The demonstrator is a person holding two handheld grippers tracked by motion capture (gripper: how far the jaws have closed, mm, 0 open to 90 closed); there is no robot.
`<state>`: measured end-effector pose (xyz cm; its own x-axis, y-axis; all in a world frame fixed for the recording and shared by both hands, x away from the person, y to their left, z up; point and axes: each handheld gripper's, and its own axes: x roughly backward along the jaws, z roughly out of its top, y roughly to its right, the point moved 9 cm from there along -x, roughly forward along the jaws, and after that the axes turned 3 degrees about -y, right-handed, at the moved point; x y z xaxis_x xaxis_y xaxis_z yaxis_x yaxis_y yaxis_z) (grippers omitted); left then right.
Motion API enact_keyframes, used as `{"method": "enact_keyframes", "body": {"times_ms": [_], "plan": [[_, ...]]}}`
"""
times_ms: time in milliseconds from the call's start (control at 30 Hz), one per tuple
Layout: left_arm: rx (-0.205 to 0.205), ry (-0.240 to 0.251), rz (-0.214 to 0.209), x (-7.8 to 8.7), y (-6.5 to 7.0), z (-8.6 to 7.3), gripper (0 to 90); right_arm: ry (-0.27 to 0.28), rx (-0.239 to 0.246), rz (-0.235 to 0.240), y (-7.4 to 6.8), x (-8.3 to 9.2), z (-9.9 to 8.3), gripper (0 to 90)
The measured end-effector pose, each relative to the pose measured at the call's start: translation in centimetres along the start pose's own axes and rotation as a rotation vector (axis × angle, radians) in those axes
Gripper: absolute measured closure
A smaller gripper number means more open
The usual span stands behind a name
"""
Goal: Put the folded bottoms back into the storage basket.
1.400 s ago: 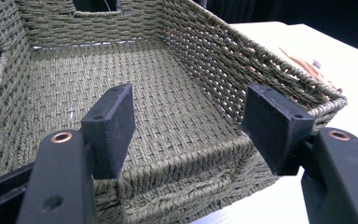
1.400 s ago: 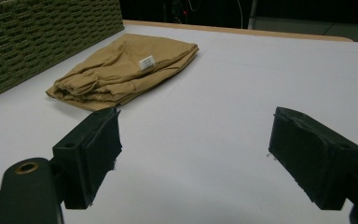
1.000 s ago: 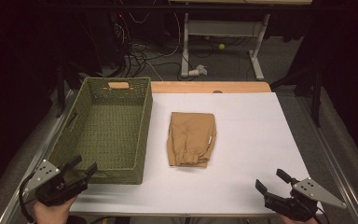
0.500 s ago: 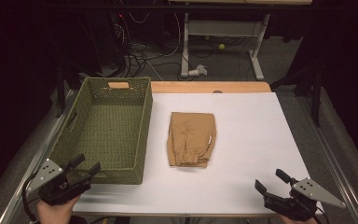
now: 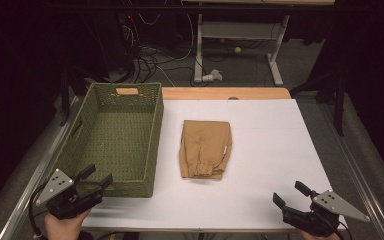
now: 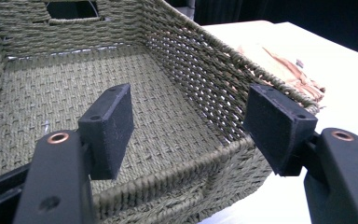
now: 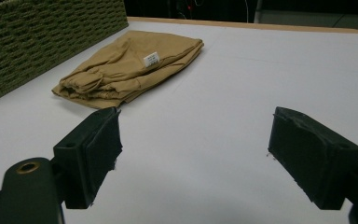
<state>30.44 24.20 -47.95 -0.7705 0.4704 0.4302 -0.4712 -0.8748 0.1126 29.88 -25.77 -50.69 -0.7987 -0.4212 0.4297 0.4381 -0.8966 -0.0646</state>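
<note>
left gripper [image 5: 98, 179]: jaws spread wide with nothing between them, poised over the near right corner of the basket; since a second ago it has edged slightly toward the tabletop's middle
right gripper [image 5: 291, 193]: jaws wide apart and empty, at the near right corner of the tabletop, no shift from a second ago
folded trousers [image 5: 205, 148]: tan, lying flat mid-tabletop just right of the basket, unmoved and well apart from both grippers
green woven basket [image 5: 152, 140]: along the left edge, nothing inside
meaning: I'd say the pick-up has not begun; packing the trousers is all to do
</note>
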Motion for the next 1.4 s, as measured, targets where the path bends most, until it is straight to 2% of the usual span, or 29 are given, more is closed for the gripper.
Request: {"method": "enact_keyframes", "body": {"times_ms": [1400], "plan": [[-0.043, -0.02, -0.077, -2.0, 2.6, 0.9, 31.7, -0.005, -0.001, 0.005, 0.0, -0.1, -0.1, 18.1]]}}
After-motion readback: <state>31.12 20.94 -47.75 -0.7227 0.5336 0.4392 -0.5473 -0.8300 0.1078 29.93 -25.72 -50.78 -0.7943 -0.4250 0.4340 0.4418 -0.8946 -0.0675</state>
